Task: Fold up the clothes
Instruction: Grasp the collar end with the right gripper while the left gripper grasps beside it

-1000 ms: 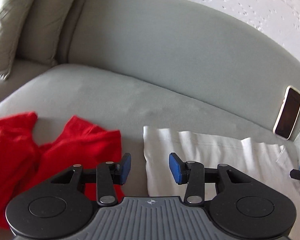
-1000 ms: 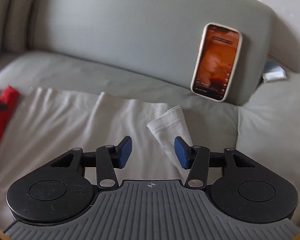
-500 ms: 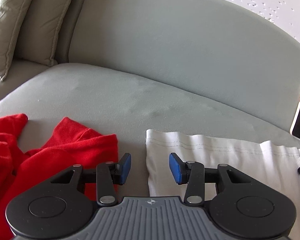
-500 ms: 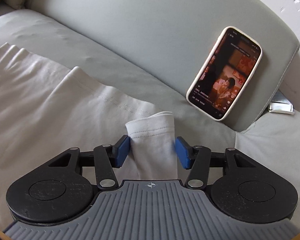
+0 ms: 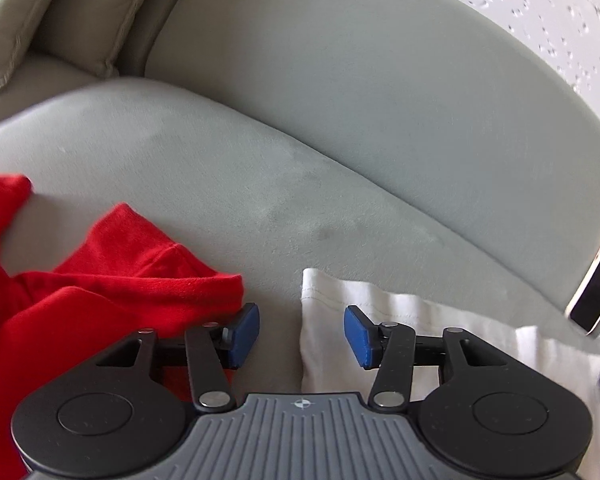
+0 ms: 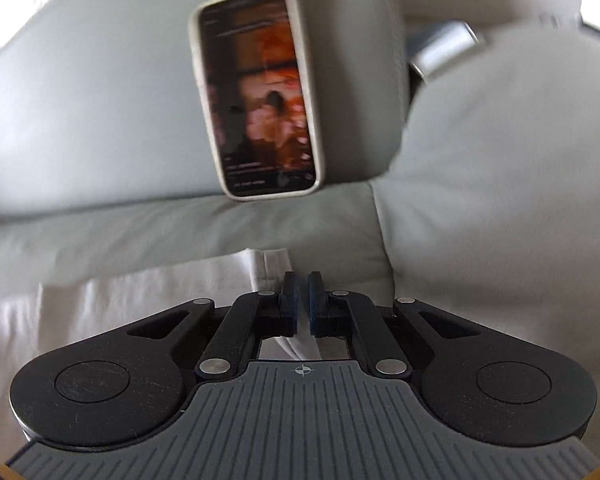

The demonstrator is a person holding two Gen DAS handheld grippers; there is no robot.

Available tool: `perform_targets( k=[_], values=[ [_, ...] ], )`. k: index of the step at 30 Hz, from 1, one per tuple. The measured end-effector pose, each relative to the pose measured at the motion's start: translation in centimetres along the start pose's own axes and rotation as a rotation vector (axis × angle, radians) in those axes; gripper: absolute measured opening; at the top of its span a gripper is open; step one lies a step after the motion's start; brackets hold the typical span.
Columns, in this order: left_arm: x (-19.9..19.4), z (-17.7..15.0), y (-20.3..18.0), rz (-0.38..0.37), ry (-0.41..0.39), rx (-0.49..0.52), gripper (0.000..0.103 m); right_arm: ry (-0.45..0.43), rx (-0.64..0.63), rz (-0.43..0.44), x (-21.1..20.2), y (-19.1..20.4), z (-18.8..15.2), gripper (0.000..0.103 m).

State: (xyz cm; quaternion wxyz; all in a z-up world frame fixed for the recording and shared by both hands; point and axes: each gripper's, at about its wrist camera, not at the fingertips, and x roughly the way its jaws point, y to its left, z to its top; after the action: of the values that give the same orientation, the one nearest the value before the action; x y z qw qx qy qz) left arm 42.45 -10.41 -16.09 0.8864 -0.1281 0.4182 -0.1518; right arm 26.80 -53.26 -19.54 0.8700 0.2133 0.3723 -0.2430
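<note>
Right wrist view: right hand-held gripper (image 6: 300, 300) clamped on white garment (image 6: 140, 300) fold near sofa (image 6: 80, 120) backrest, below phone (image 6: 256, 92). Left hand-held gripper (image 5: 302, 332) half-spread, jaws opening, straddling white garment's corner, nothing gripped; red garment (image 5: 100, 280) beside.

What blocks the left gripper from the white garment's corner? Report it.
Nothing visible. The left gripper, jaws opening, has the white cotton garment corner partly between its blue pads, untouched. The crumpled red garment lies beside it, apart from the white one.
</note>
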Motion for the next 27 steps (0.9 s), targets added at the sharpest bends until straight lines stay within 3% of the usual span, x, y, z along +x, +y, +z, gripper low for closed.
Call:
perform_targets(
  k=[5, 12, 15, 20, 24, 25, 27],
  values=[
    [1.1, 0.7, 0.7, -0.079, 0.028, -0.071, 0.048, 0.011, 0.029, 0.025, 0.1, -0.3, -0.1, 0.006],
    [2.4, 0.9, -0.9, -0.058, 0.024, 0.002, 0.046, 0.018, 0.045, 0.04, 0.4, -0.3, 0.3, 0.007],
    [2.3, 0.6, -1.7, -0.05, 0.003, 0.052, 0.001, 0.01, 0.049, 0.041, 0.3, -0.4, 0.5, 0.006],
    [0.2, 0.9, -2.4, -0.07, -0.061, 0.052, 0.001, -0.054, 0.036, 0.003, -1.1, 0.2, 0.9, 0.001],
    [-1.7, 1.0, -3.0, -0.097, -0.086, 0.058, 0.001, -0.072, 0.019, 0.023, -3.1, 0.6, 1.5, 0.001],
    [-1.8, 0.8, -3.1, -0.099, -0.084, 0.06, 0.001, -0.044, 0.022, 0.042, -3.2, 0.6, 1.6, 0.005],
    [-1.7, 0.6, -2.9, -0.092, -0.074, 0.055, 0.001, 0.007, 0.051, 0.078, -3.3, 0.4, 1.7, 0.028]
  ],
)
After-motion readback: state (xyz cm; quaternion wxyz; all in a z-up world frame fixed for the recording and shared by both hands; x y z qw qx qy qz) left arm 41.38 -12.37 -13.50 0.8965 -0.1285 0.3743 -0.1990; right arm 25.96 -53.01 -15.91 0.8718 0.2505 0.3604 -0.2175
